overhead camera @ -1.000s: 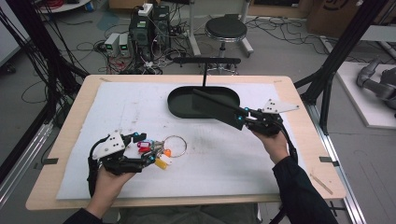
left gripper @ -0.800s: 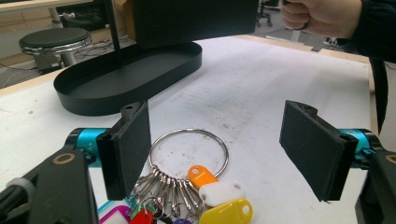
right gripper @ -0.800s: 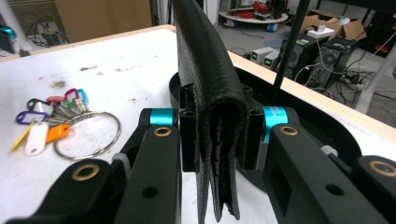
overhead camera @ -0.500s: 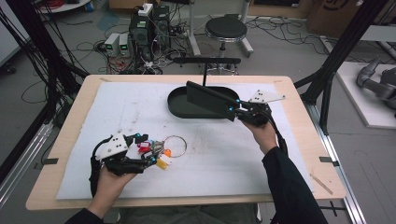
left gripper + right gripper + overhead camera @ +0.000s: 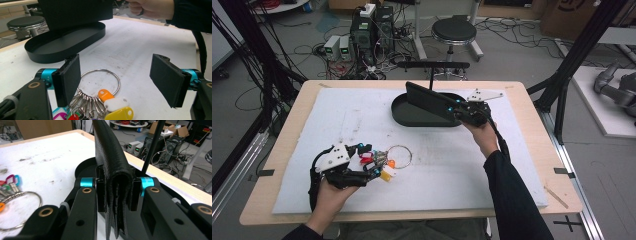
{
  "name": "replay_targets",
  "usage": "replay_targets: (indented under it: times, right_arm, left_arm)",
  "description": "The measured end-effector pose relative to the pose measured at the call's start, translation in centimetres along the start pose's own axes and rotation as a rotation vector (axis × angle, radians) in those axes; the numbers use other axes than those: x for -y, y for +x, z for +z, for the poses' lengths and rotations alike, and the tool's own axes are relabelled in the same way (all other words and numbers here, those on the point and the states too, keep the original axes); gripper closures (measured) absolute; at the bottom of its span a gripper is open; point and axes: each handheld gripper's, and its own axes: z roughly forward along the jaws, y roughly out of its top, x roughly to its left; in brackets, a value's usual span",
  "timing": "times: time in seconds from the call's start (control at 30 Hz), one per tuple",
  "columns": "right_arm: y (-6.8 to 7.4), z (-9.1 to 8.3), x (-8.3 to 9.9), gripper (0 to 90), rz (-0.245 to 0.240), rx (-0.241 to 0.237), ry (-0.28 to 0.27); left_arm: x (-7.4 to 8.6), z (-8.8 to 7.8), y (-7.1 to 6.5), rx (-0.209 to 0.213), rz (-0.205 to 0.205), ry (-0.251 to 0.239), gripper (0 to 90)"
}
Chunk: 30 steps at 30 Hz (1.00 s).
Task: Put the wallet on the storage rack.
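While left jaws gape around key ring (image 5: pixel 100 82), black wallet (image 5: pixel 112 172) between clamped right jaws, over tray (image 5: pixel 412 117).

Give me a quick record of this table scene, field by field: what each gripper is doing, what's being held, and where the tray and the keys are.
right gripper: shut on the folded black leather wallet, held on edge above the tray
left gripper: open, jaws either side of the key ring, pads not touching it
black oval tray: on the white mat, far side of the table, nothing seen in it
metal key ring with coloured plastic tags: lying flat on the mat
white mat: covers most of the wooden table
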Motion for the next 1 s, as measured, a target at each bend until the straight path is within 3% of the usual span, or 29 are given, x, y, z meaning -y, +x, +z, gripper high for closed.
replay_targets:
  times: [0.5, 0.8, 1.0]
  right_arm:
    - [-1.6, 3.6, 0.3, 75.7, 0.030, 0.016, 0.014]
    - [-2.7, 5.1, 1.6, 75.7, 0.064, 0.020, 0.029]
    - [-2.6, 6.0, 2.1, 75.6, 0.037, 0.026, 0.051]
  left_arm:
    - [0.2, -0.6, 0.0, -0.003, -0.005, -0.003, 24.9]
    - [0.4, -0.6, 0.1, 0.005, -0.012, -0.001, 25.0]
    - [0.4, -0.4, 0.1, 0.015, -0.009, 0.005, 25.0]
